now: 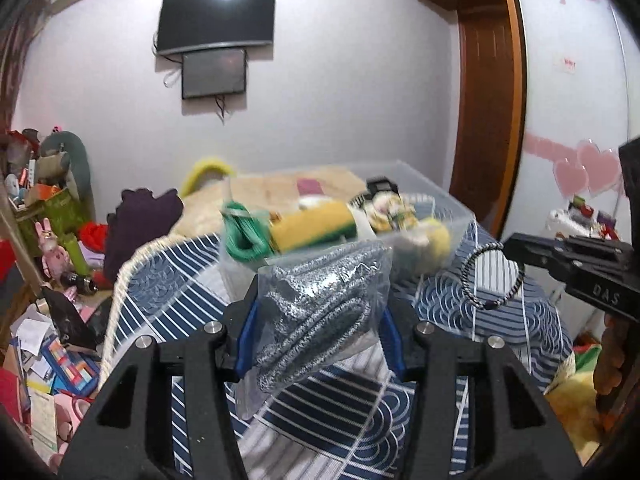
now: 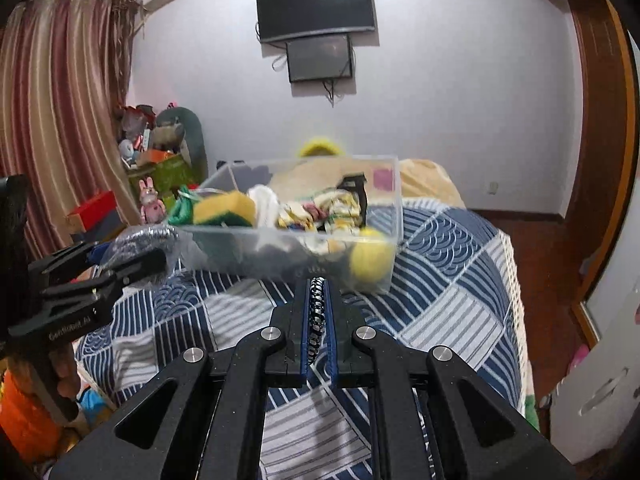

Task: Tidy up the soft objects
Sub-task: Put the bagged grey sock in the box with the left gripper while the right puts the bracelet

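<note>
My left gripper (image 1: 318, 312) is shut on a clear plastic bag of grey knitted cord (image 1: 316, 312) and holds it above the bed; the bag also shows in the right wrist view (image 2: 140, 240). My right gripper (image 2: 318, 300) is shut on a black-and-white braided bracelet (image 2: 317, 308), whose loop hangs from it in the left wrist view (image 1: 494, 276). Just ahead stands a clear plastic bin (image 1: 448, 200) (image 2: 394, 216) holding a yellow-green sponge (image 1: 316, 224), green cord (image 1: 240, 236), patterned cloth (image 2: 336, 208) and a yellow ball (image 2: 370, 258).
The bin sits on a bed with a blue-and-white patterned quilt (image 2: 440, 280). A beige blanket (image 1: 280, 184) and dark purple cloth (image 1: 136, 224) lie behind. Cluttered boxes and toys (image 1: 48, 216) fill the floor at left. A wooden door frame (image 1: 492, 100) stands right.
</note>
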Tool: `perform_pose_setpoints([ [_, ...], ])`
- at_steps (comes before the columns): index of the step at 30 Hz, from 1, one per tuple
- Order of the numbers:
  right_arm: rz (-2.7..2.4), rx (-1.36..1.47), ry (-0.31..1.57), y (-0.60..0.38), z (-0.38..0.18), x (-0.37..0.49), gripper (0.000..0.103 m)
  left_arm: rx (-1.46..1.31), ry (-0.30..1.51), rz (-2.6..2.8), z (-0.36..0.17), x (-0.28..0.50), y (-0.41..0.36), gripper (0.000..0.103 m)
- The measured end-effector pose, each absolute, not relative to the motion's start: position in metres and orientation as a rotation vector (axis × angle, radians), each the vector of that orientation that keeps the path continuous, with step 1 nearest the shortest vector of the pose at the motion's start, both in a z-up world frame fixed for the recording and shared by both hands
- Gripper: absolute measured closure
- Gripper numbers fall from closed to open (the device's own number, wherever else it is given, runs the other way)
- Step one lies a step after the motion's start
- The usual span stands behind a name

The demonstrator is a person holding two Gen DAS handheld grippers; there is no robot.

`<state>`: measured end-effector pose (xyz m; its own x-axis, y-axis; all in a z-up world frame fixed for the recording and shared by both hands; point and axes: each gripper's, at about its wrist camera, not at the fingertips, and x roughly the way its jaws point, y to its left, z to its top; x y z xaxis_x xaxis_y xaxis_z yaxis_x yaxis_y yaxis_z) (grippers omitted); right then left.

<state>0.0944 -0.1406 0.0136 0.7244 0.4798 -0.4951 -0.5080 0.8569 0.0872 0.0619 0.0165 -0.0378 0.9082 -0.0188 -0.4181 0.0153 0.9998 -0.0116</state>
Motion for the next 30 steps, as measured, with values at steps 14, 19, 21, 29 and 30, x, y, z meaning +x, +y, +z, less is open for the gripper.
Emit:
perform_pose_setpoints([
  [14, 0.575, -0.056, 0.392, -0.119, 0.064, 0.123, 0.097, -0.032, 0.359, 0.025, 0.002, 0.104, 0.035, 0.052],
  [19, 0.639, -0.013, 0.402, -0.106, 0.065, 0.145, 0.097, -0.028, 0.395, 0.045, -0.001, 0.136, 0.039, 0.052],
  [21, 0.655, -0.013, 0.417, -0.099, 0.061, 0.152, 0.097, -0.013, 0.406, 0.061, -0.005, 0.146, 0.038, 0.052],
  [29, 0.601, -0.055, 0.504, -0.083, 0.027, 0.180, 0.097, -0.004, 0.488, 0.062, -0.030, 0.184, 0.034, 0.052],
  [30, 0.581, -0.064, 0.520, -0.082, 0.021, 0.184, 0.097, -0.004, 0.502, 0.056, -0.035, 0.187, 0.034, 0.052],
])
